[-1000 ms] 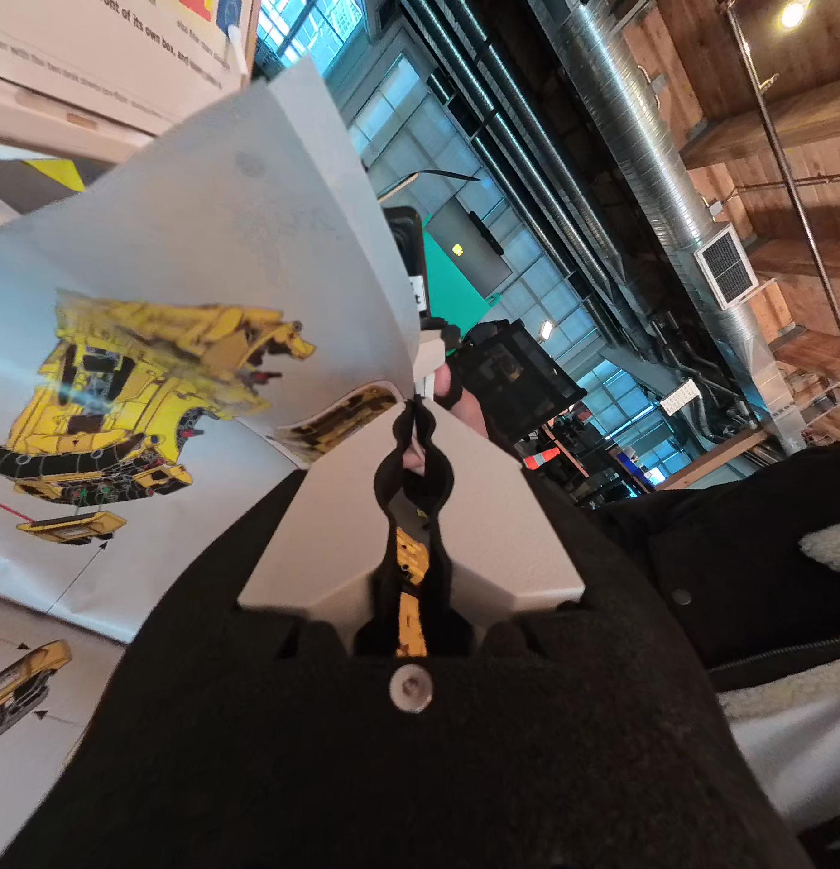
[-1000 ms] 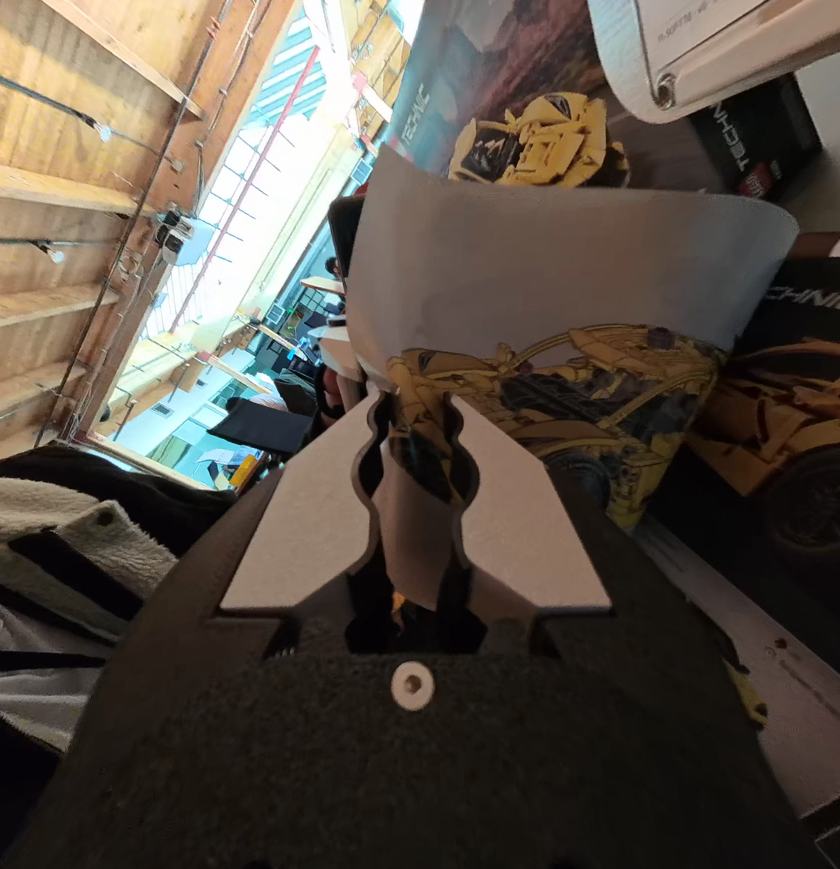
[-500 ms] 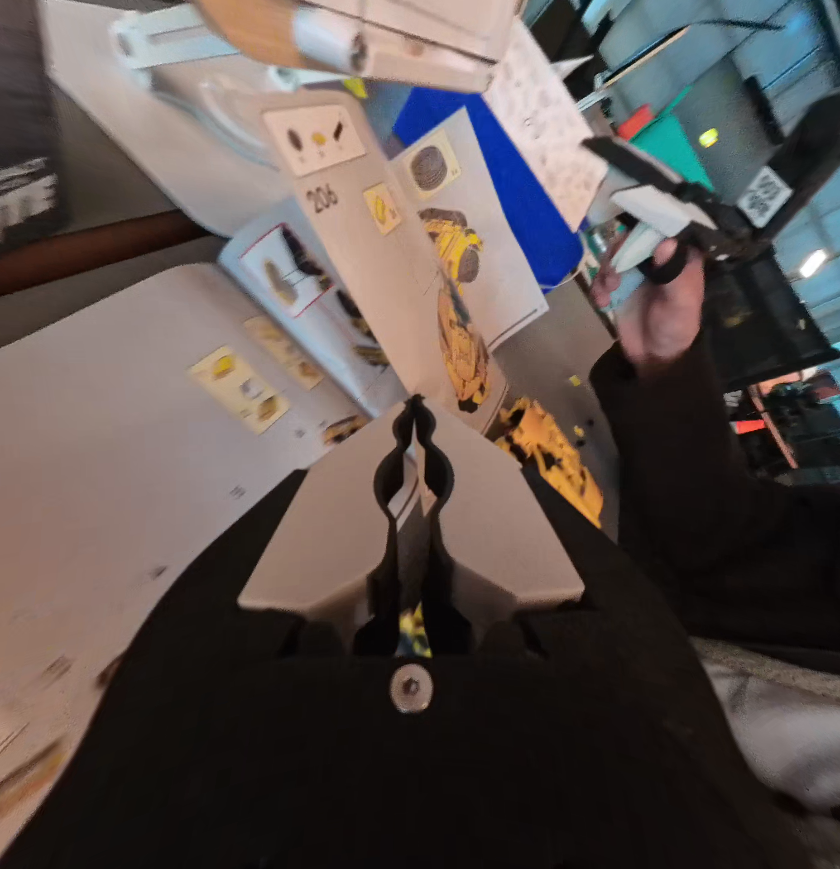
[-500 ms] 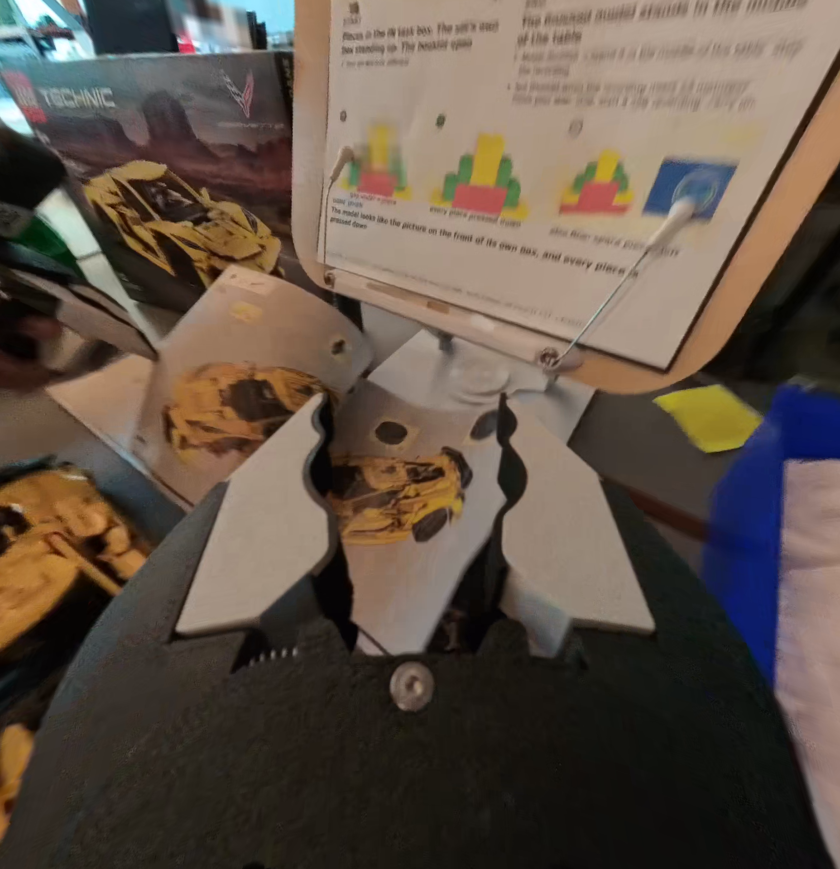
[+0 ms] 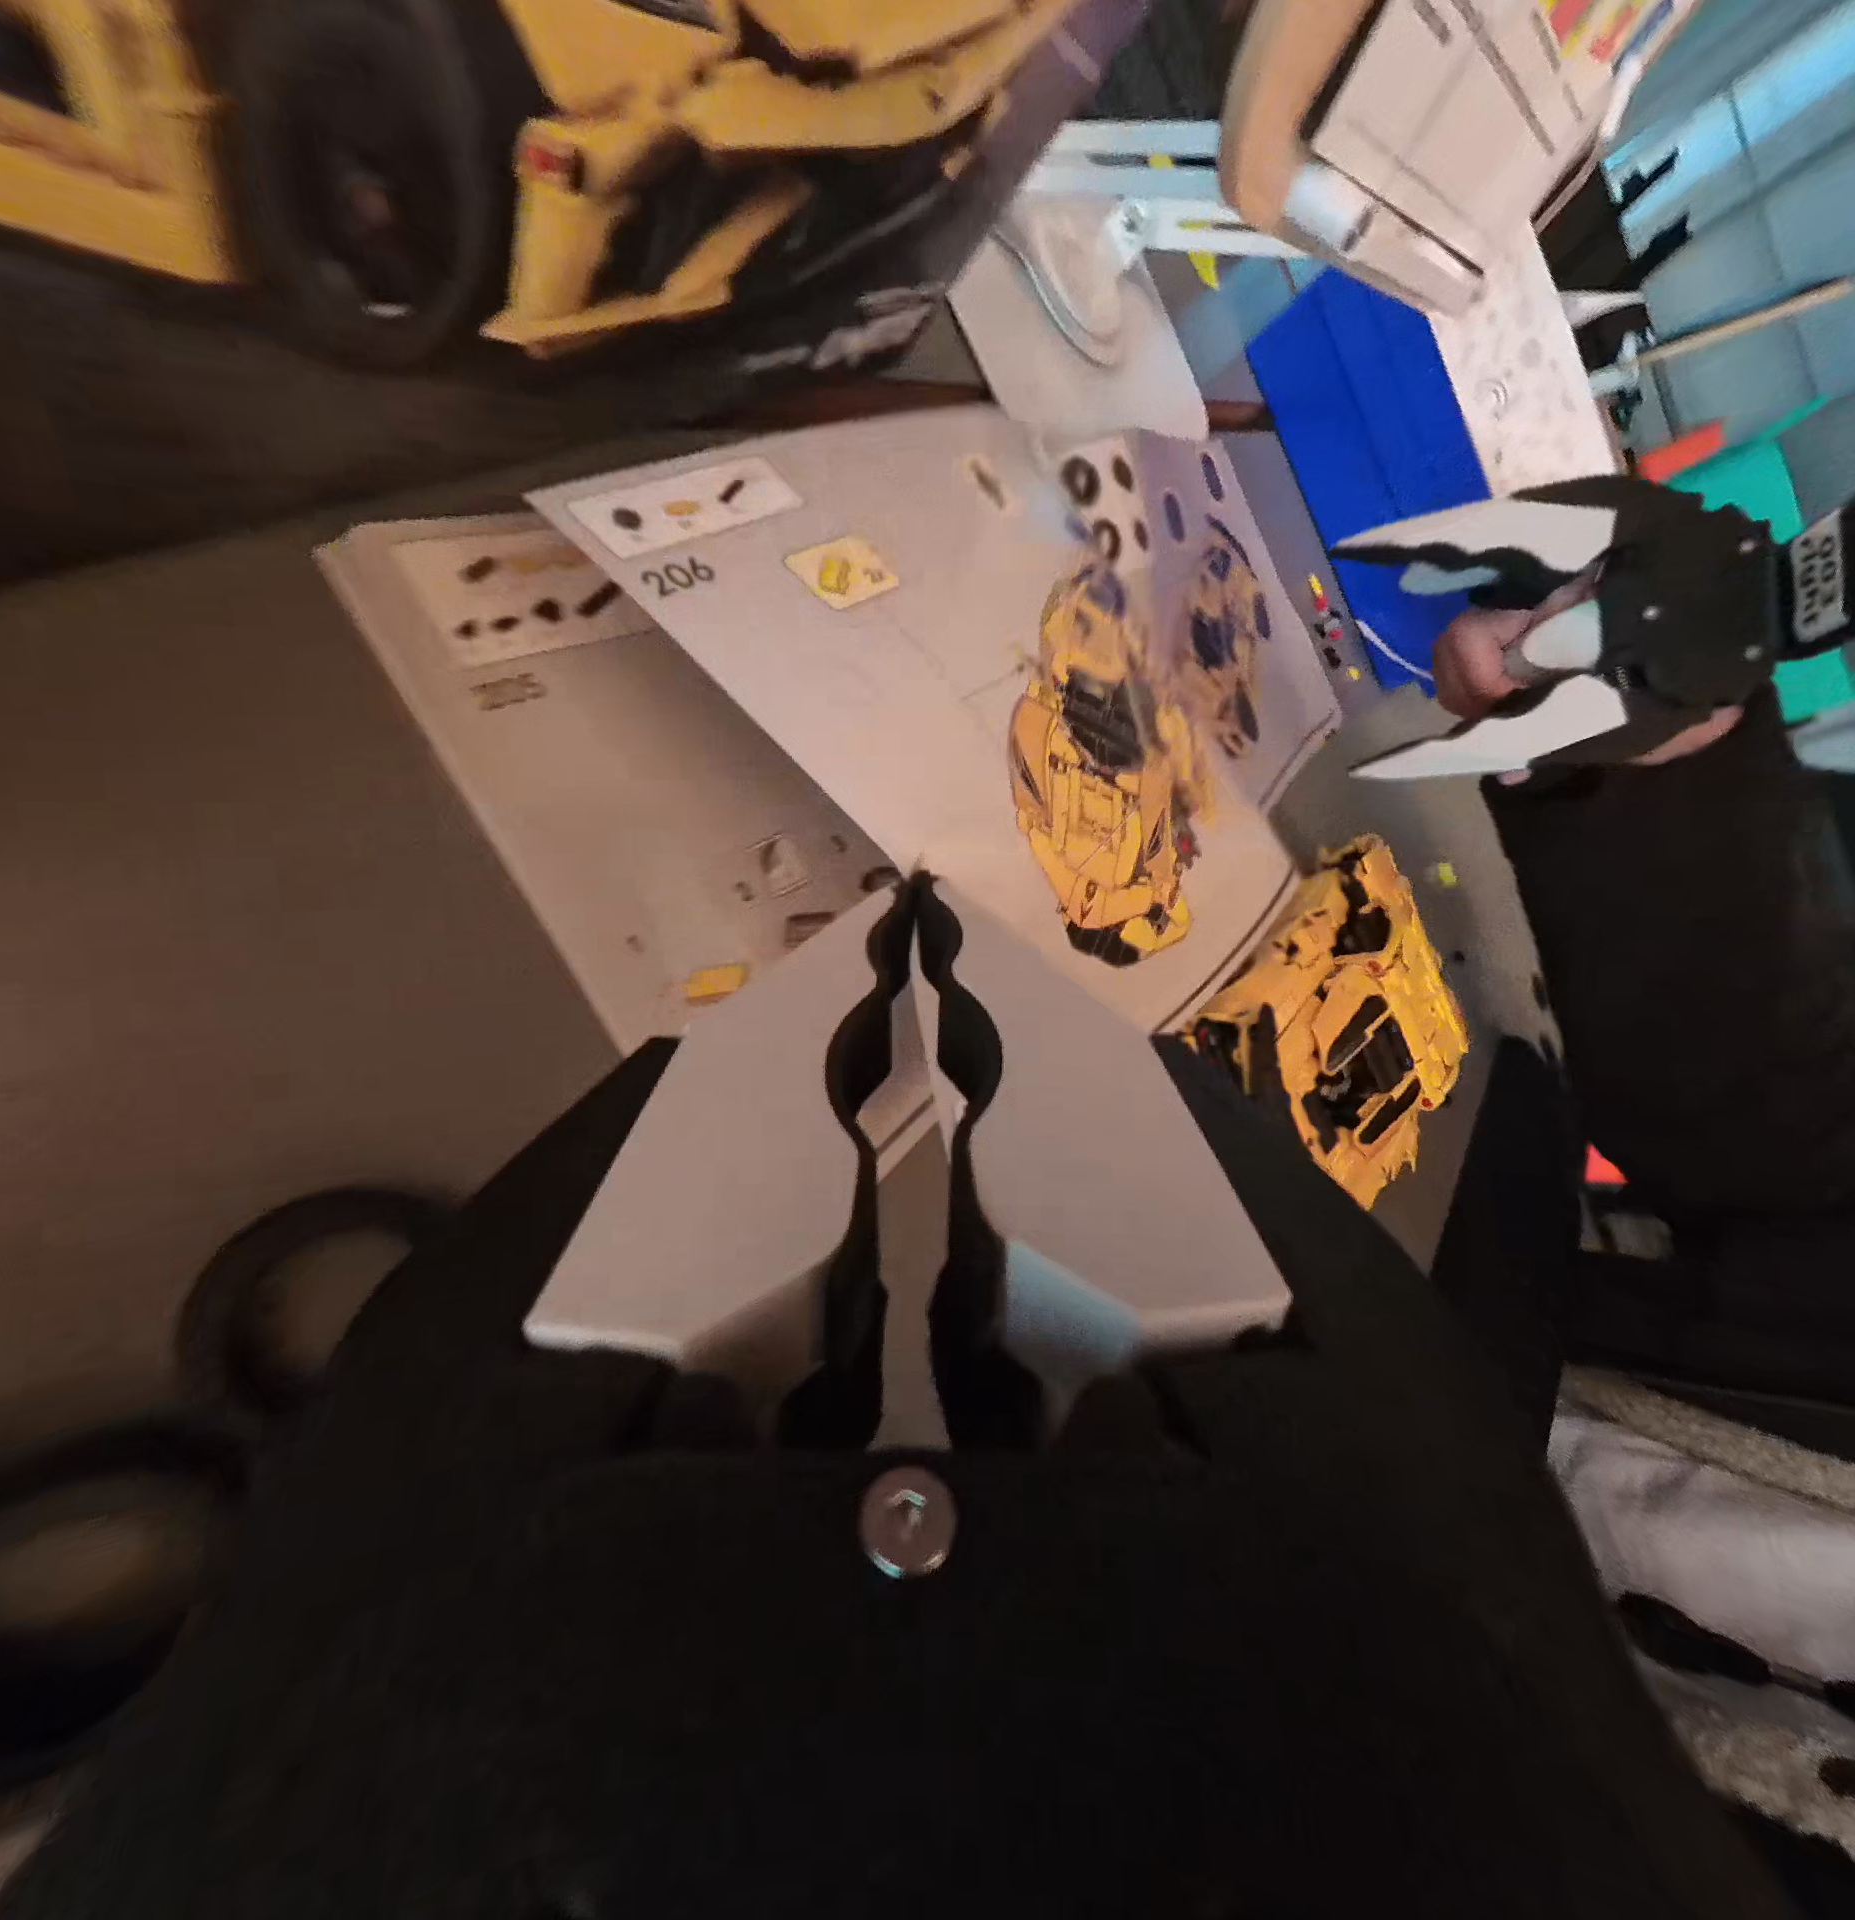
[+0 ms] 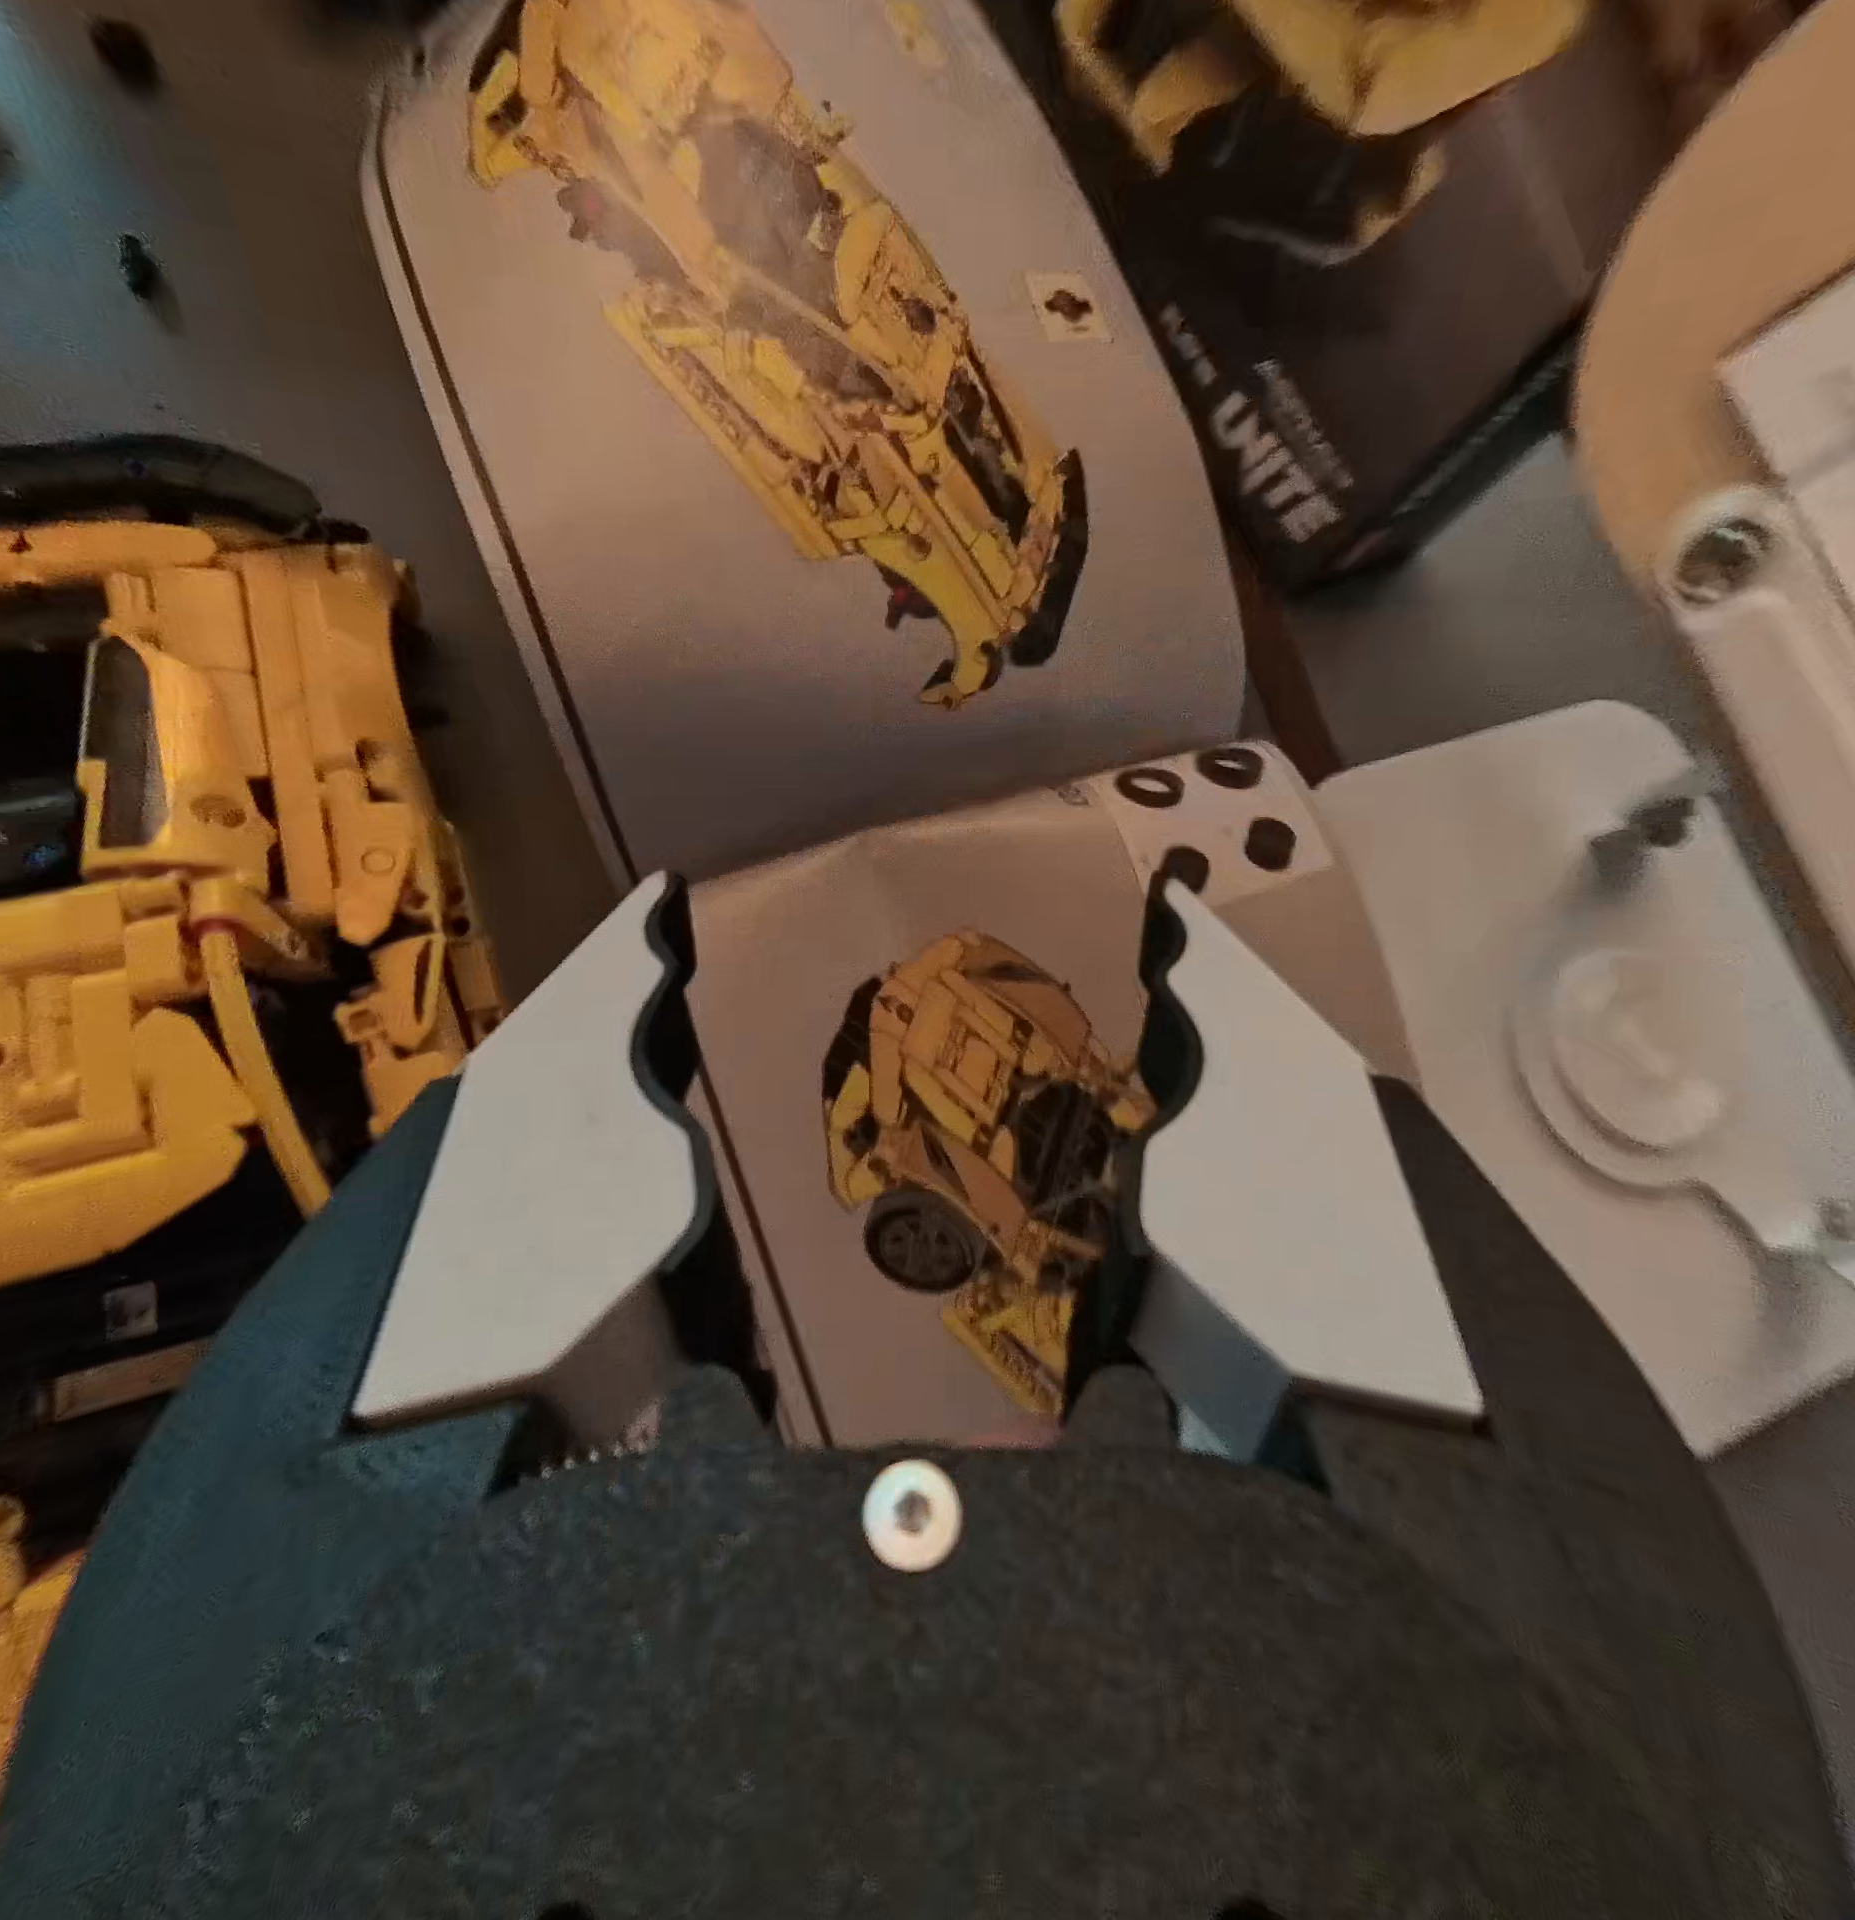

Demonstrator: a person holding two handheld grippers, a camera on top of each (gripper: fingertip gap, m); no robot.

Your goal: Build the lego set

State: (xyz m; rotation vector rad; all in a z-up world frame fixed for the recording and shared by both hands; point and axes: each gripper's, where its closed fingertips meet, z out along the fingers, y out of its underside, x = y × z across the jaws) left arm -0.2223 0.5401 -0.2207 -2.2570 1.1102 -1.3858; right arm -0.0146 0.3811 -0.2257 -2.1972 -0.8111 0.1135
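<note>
- The partly built yellow car model (image 5: 1338, 1029) lies on the grey table (image 5: 175, 883), just beside the near right edge of the open instruction booklet (image 5: 850, 727). In the right wrist view the model (image 6: 175, 883) sits at the left, with the booklet's pages (image 6: 798, 416) next to it.
- The booklet lies open on the table; its pages carry printed diagrams of the yellow car and small parts call-outs.
- Left gripper (image 5: 918, 904): the jaws are closed tip to tip. A page edge passes between them, so the gripper appears to be pinching a page; motion blur leaves this a judgement.
- Right gripper (image 6: 912, 904): the jaws stand wide apart, with nothing held. It hangs above a curled page bearing a car diagram. In the left wrist view the same gripper (image 5: 1474, 655) shows at the far right, spread and clear of the paper.
- Step in hand, as judged: turning or flattening a page to read the next build step.
- Procedure: lay the pinched page flat before releasing it. Use the free gripper to press the curled page down near the spine.
- Caution: pull along the page, not across it, to avoid a tear.
- Behind the booklet stand the set's box (image 6: 1318, 260) and a clipboard stand (image 6: 1577, 1039).
</note>
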